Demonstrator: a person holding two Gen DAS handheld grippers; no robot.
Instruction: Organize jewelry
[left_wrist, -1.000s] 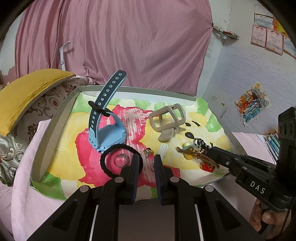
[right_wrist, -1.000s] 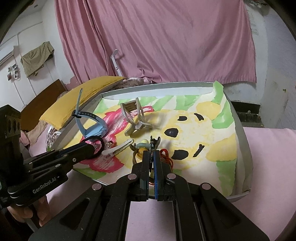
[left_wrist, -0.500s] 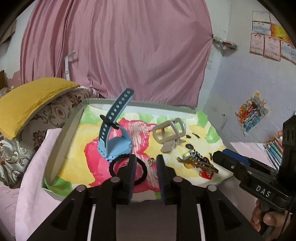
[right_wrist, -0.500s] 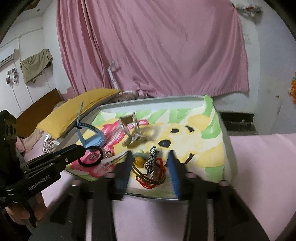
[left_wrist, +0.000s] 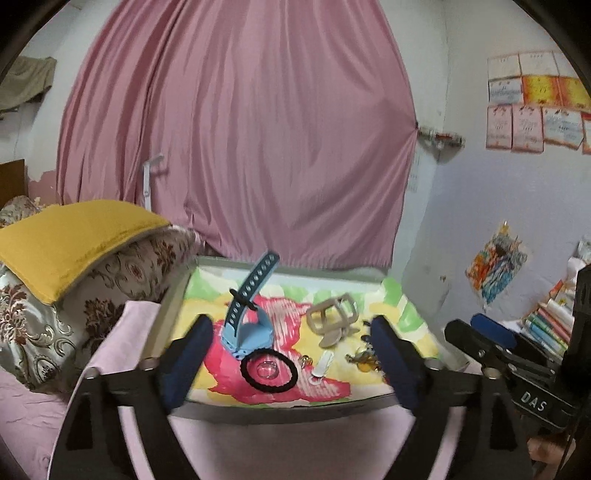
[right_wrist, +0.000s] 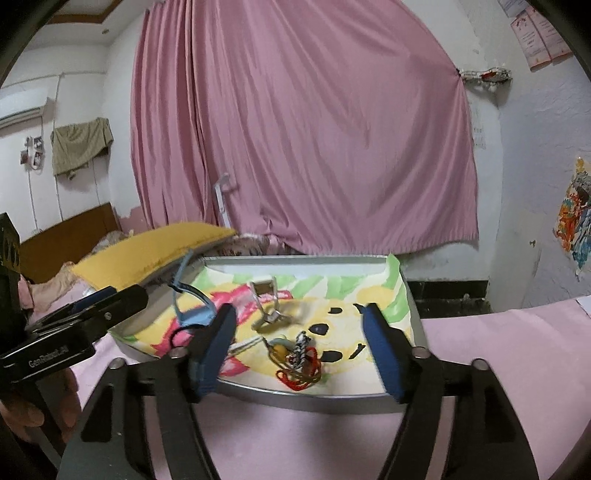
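Jewelry tangle (right_wrist: 298, 363) is lying at tray's (right_wrist: 325, 397) six o'clock; right hand-held gripper (right_wrist: 301, 354), gaping empty, is needing a centred descent.

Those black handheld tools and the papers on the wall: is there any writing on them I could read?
"DAS": white letters on the right gripper, seen from the left wrist.
"GenRobot.AI": on the left gripper, seen from the right wrist, slightly blurred.
Wall papers: print too small to read.
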